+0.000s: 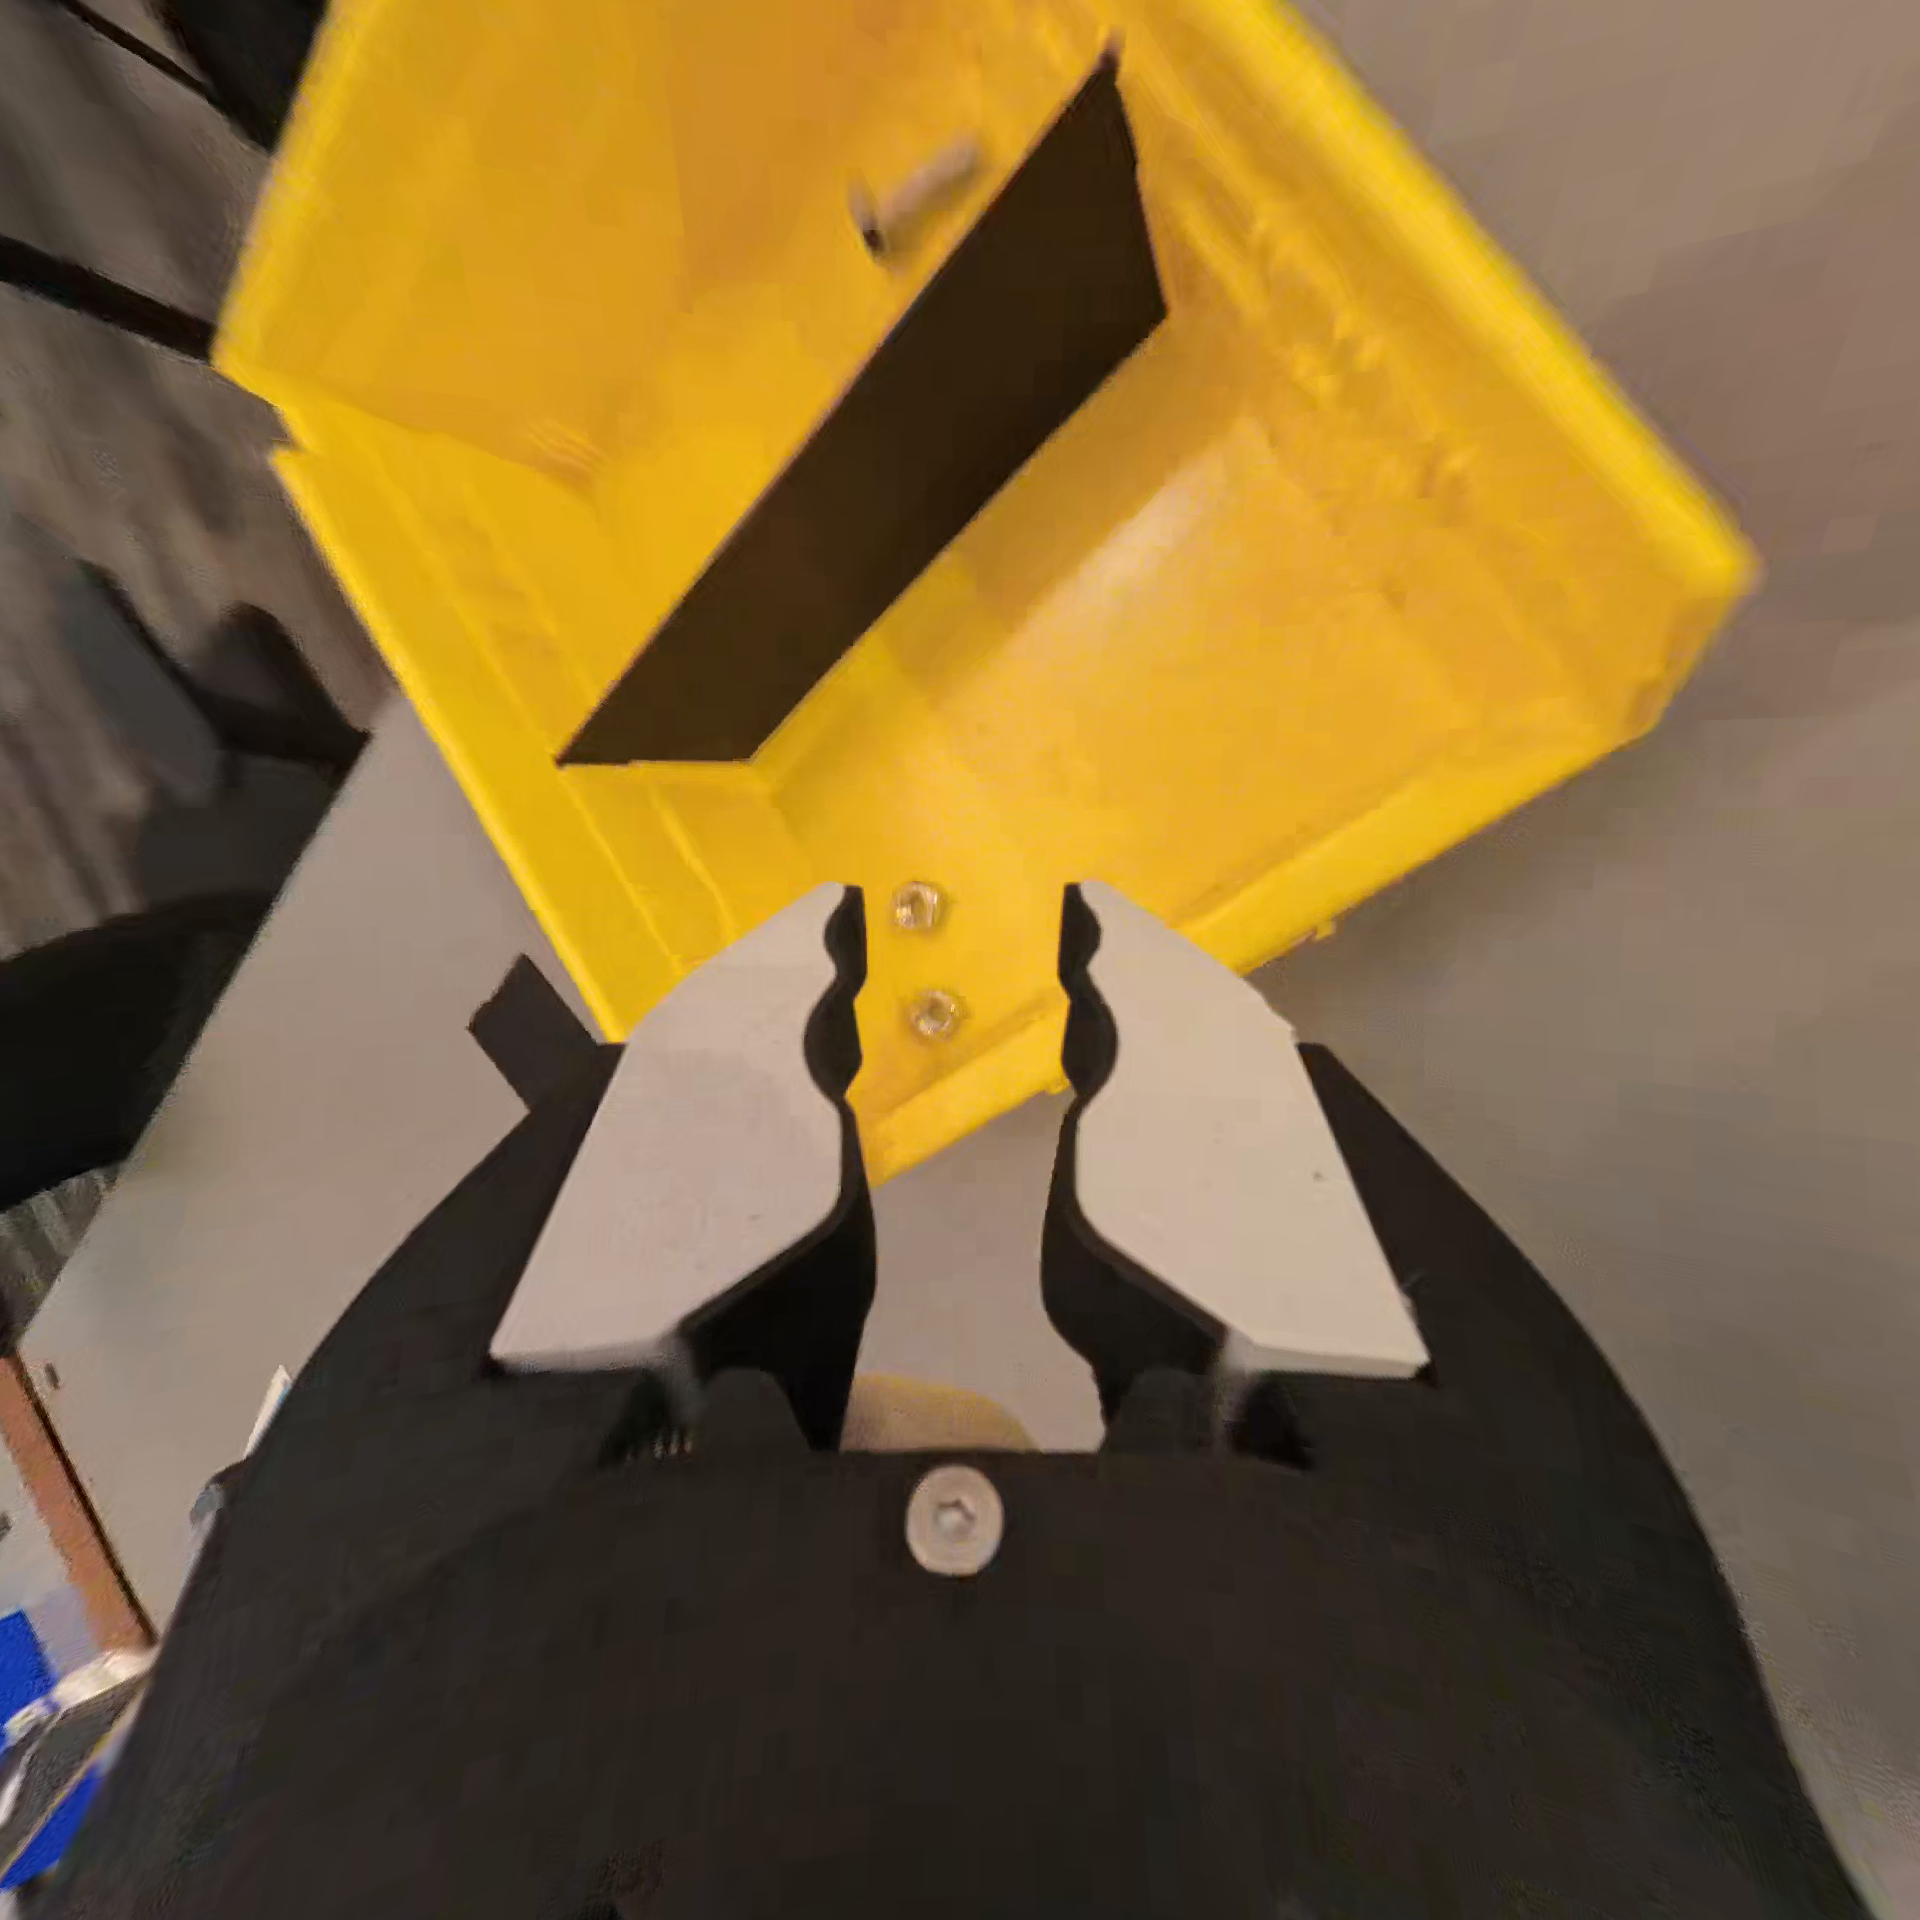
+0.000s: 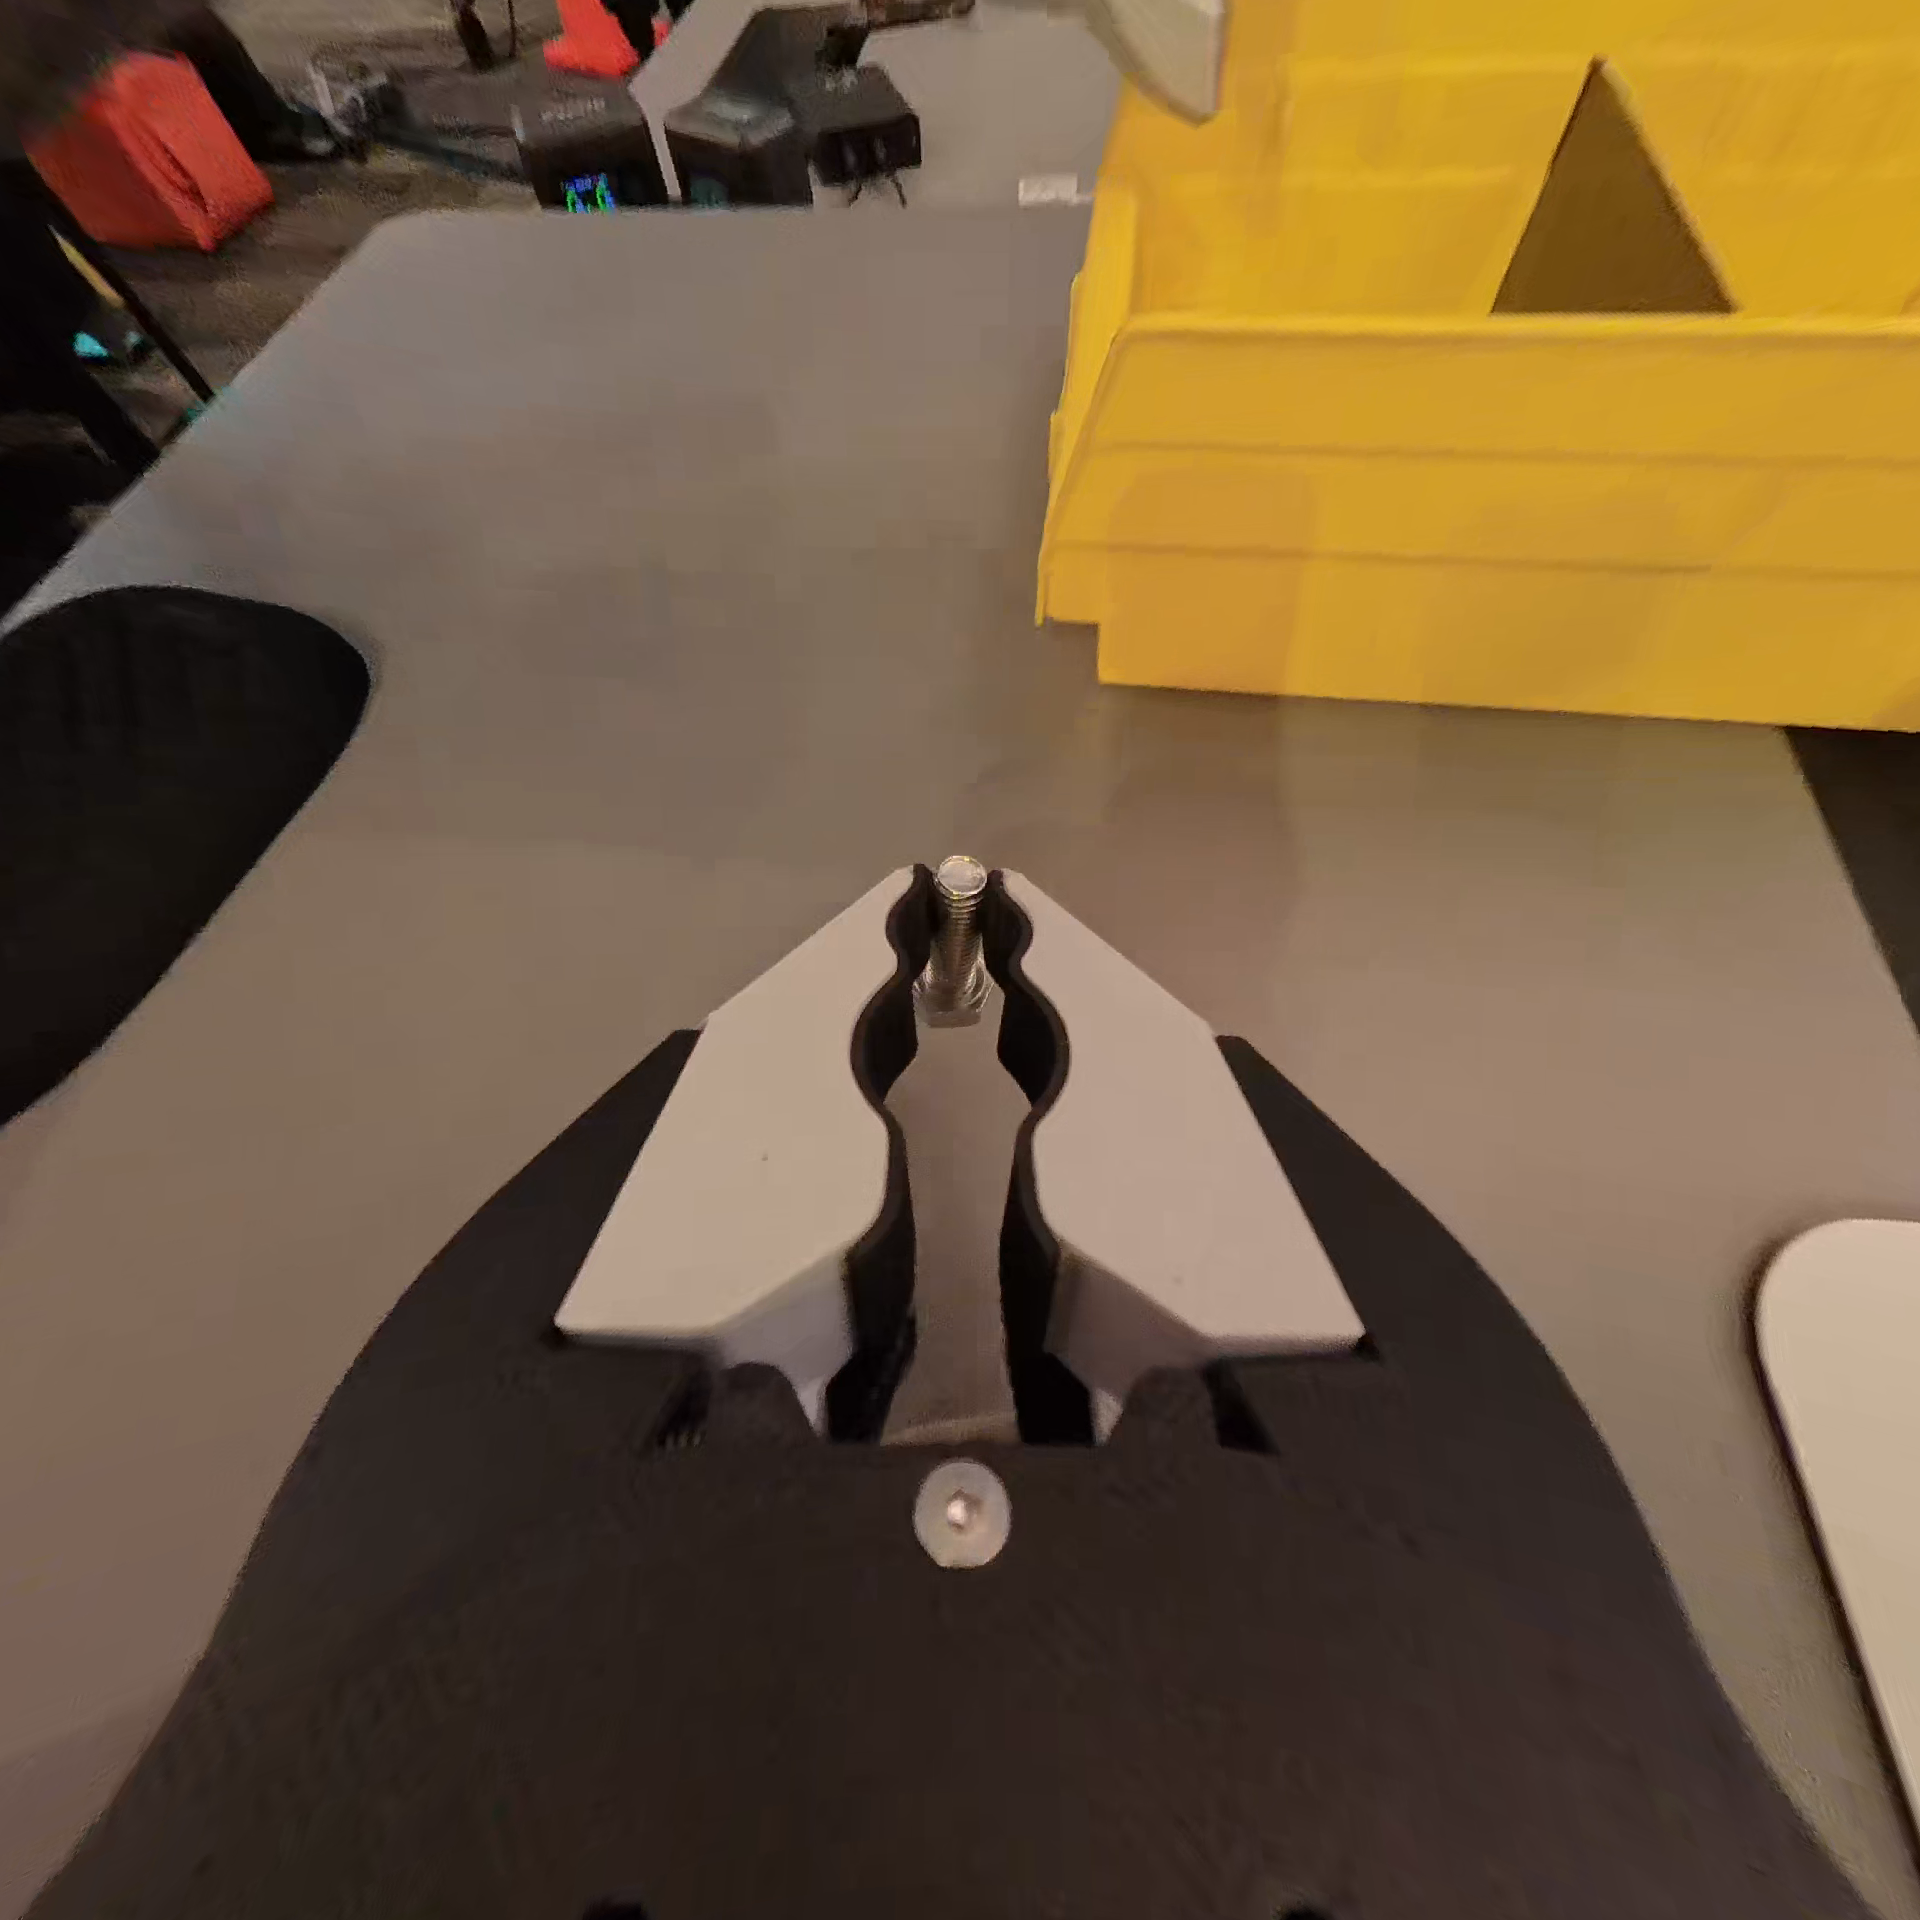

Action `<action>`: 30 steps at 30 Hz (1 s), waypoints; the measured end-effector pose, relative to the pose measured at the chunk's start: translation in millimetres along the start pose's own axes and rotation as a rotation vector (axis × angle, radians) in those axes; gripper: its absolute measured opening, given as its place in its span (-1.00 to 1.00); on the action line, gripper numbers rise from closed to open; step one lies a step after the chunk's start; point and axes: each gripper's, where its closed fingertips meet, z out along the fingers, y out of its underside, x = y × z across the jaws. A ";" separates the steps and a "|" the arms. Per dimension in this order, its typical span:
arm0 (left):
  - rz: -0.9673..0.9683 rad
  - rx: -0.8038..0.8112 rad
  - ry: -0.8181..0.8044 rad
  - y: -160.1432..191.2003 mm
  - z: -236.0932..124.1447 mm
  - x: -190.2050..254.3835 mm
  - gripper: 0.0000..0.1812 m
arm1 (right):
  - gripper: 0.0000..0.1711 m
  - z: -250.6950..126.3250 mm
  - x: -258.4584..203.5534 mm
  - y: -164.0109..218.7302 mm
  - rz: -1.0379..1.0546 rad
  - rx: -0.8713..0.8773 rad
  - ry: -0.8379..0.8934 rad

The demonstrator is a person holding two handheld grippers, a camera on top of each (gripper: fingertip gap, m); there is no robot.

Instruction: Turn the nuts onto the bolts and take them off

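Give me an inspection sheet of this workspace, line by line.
Surface: grey table, mostly bare.
Job's things: yellow bin with dark divider; two nuts in its near compartment; one bolt in the far one; second bolt.
Clutter: white flat object at table edge.
Grippers: left gripper open over the nuts; right gripper shut on the second bolt.
Cables: nothing seen.
Surroundings: red bag, dark electronic devices, black chair.

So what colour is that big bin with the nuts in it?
Bright yellow. The bin shows best in the left wrist view, with a dark divider across its middle.
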 end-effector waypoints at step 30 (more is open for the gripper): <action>0.157 -0.745 0.304 64.0 101.9 -16.9 -0.81 | -0.91 11.3 -1.4 19.2 -0.009 -0.065 -0.029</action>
